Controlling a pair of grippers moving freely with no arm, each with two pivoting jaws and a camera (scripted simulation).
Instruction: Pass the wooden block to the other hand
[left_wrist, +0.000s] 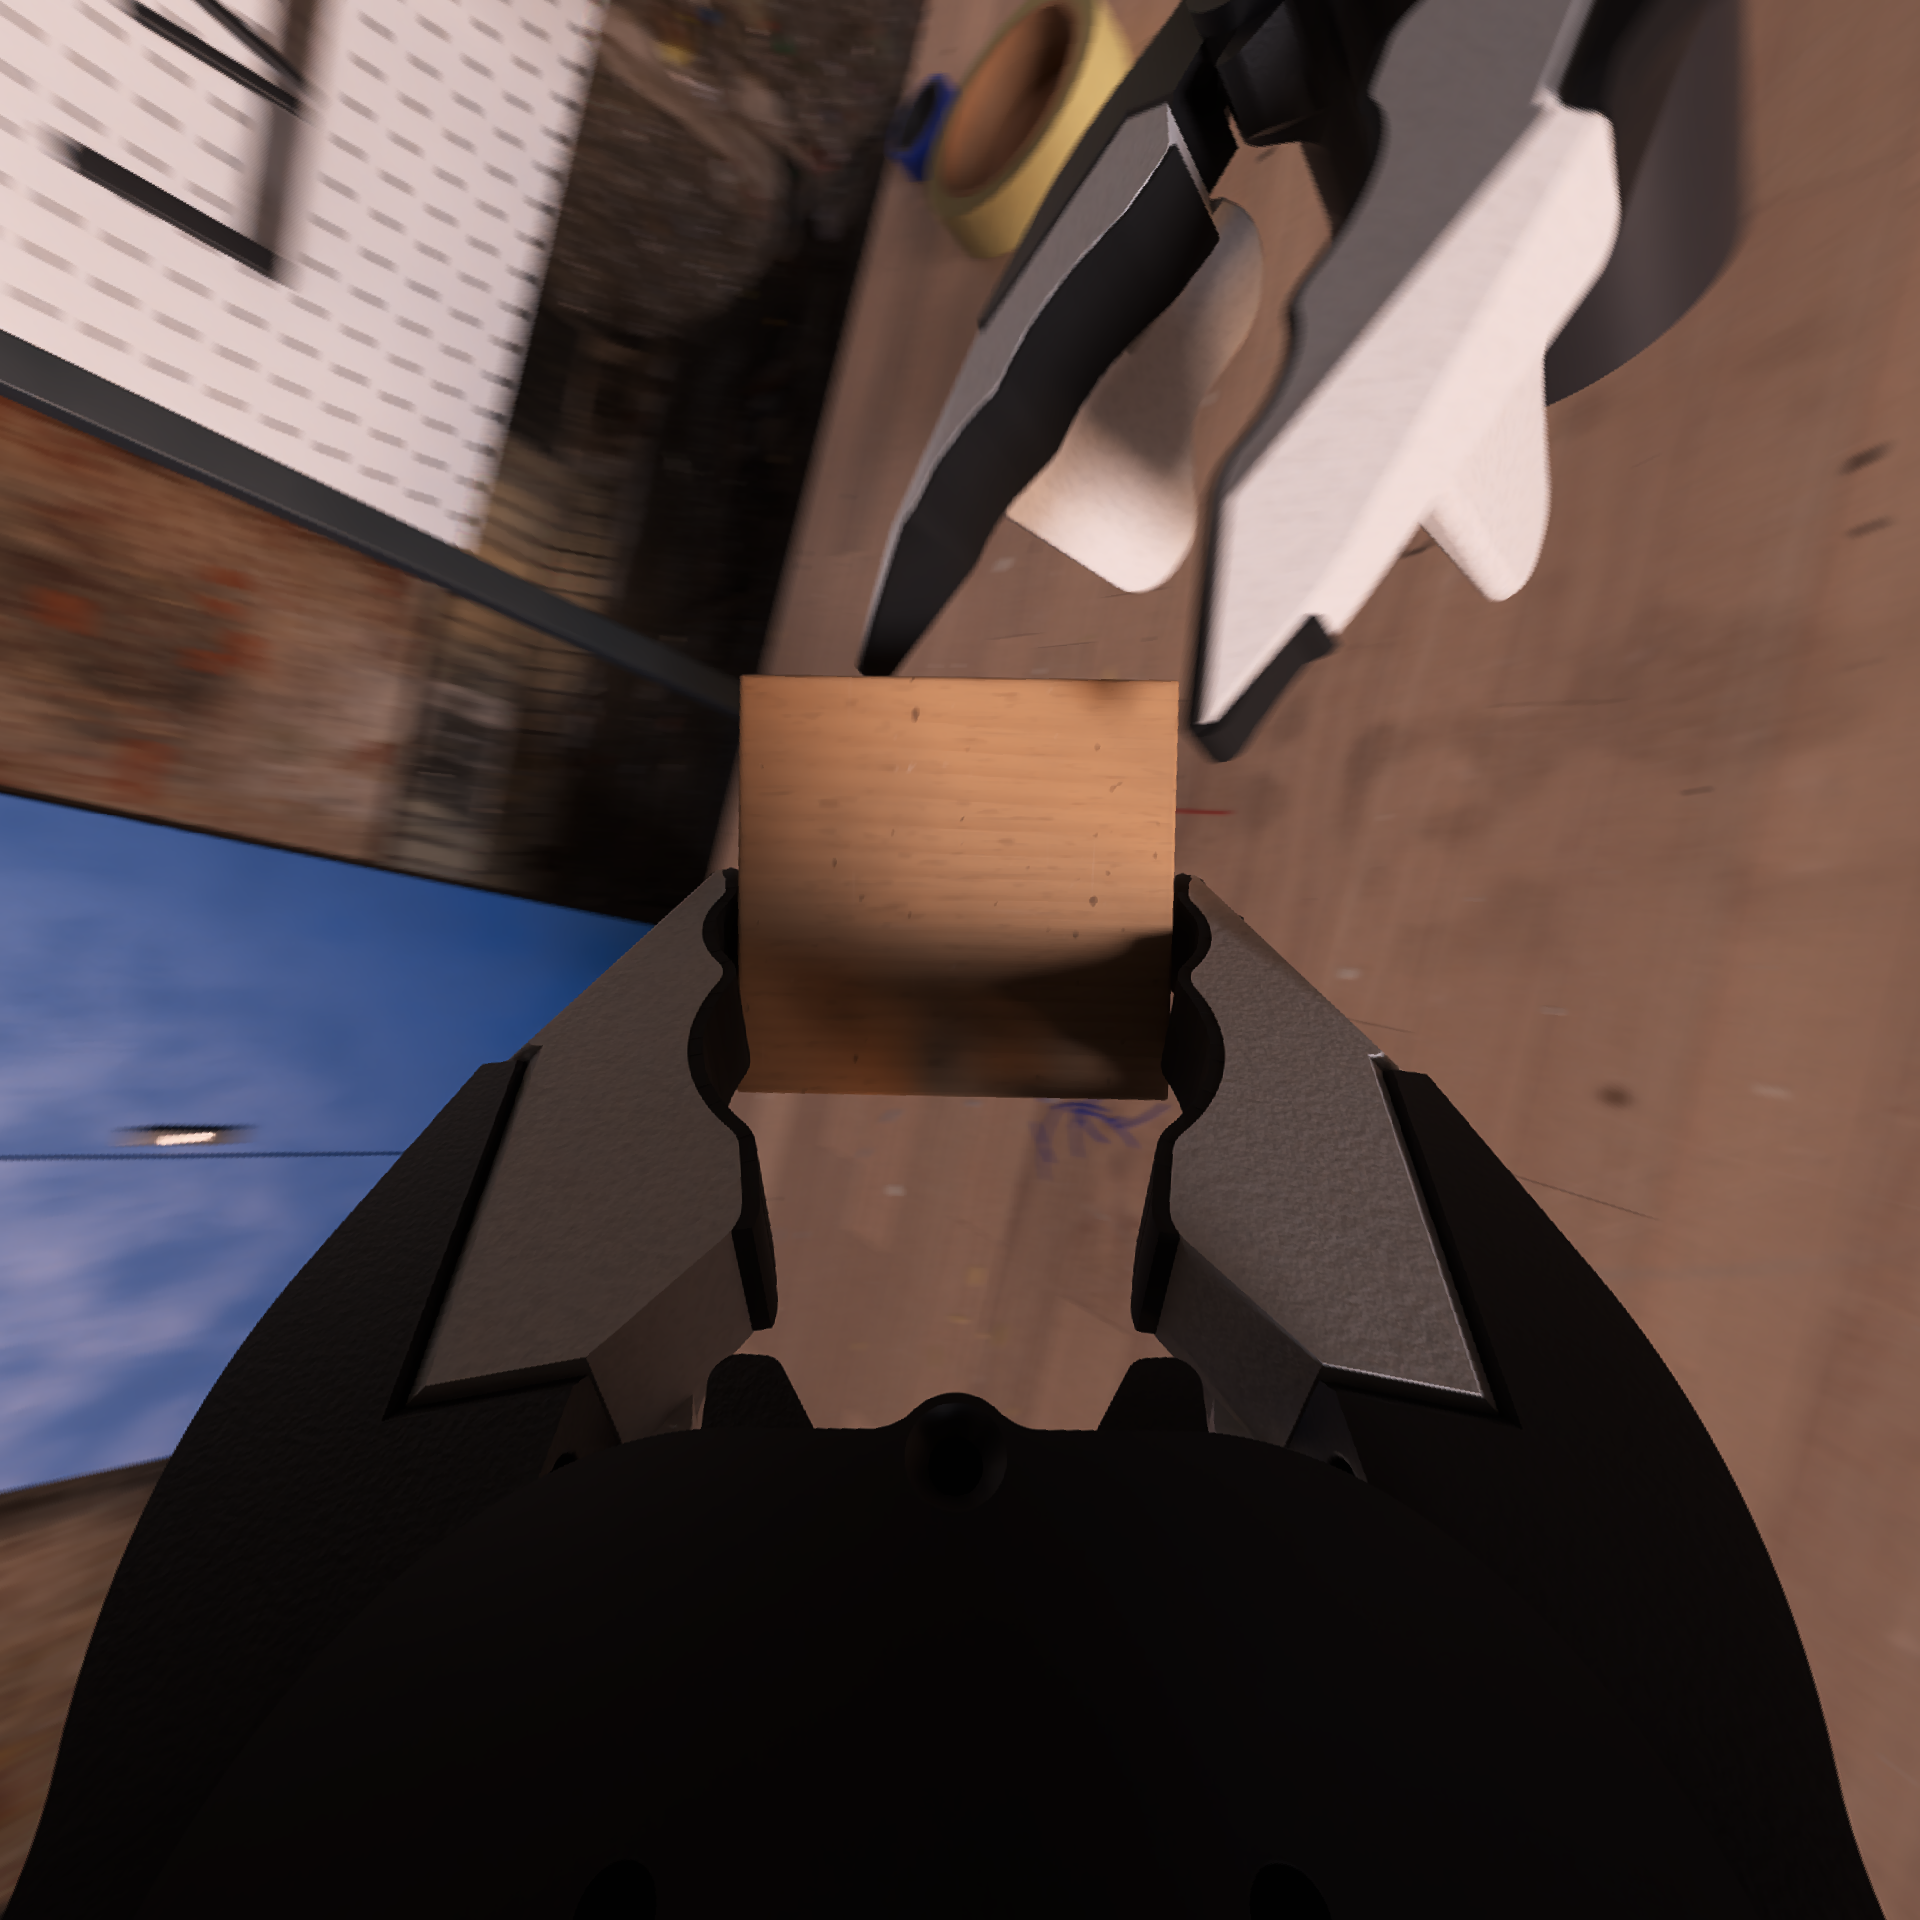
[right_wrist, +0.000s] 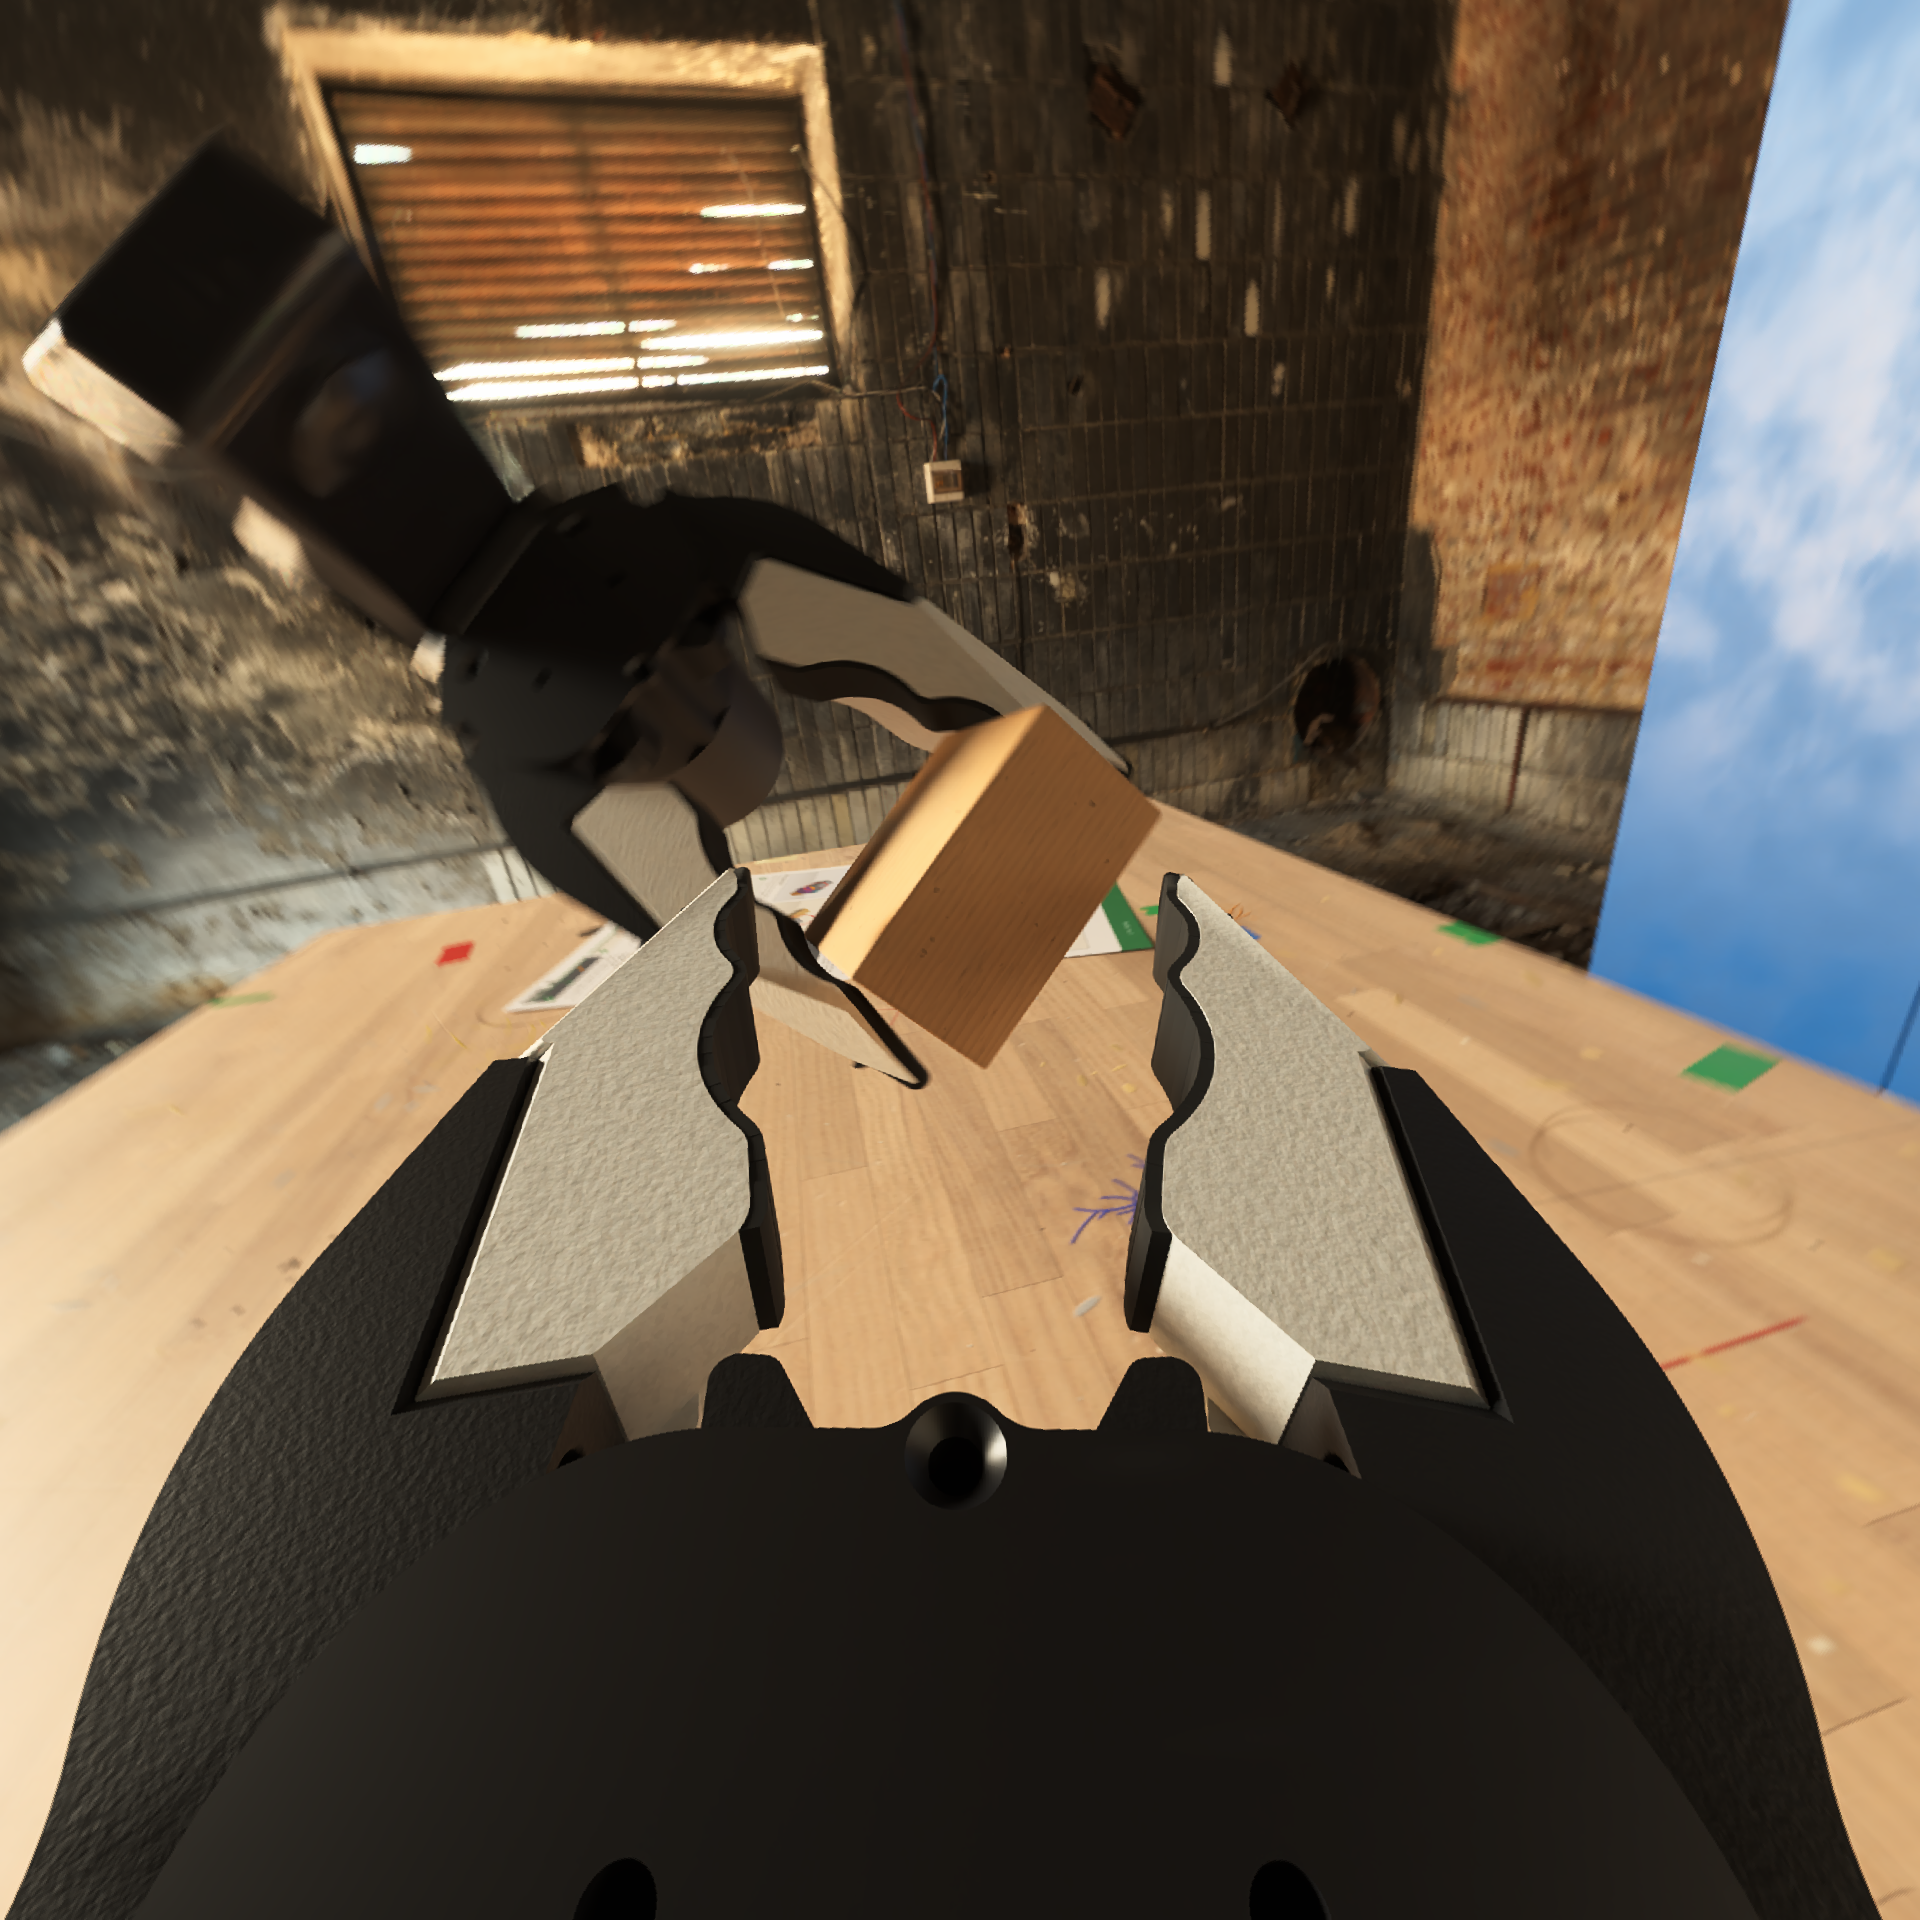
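Note:
The wooden block (left_wrist: 958, 883) is a tan rectangular piece. My left gripper (left_wrist: 956, 885) is shut on it, one fingertip on each side. In the right wrist view the block (right_wrist: 987, 894) hangs tilted above the table, held by the left gripper (right_wrist: 1018, 920). My right gripper (right_wrist: 956, 883) is open and empty, its fingertips just short of the block, one to each side of it. In the left wrist view the right gripper (left_wrist: 1049, 665) comes in from the upper right, and its tips end just beyond the block's far edge.
A wooden table (right_wrist: 935, 1195) lies below both grippers, with papers (right_wrist: 582, 971) and green patches (right_wrist: 1730, 1065) on it. A yellow tape roll (left_wrist: 1029, 125) and a small blue object (left_wrist: 920, 120) sit on the table. A white pegboard (left_wrist: 260, 208) stands behind.

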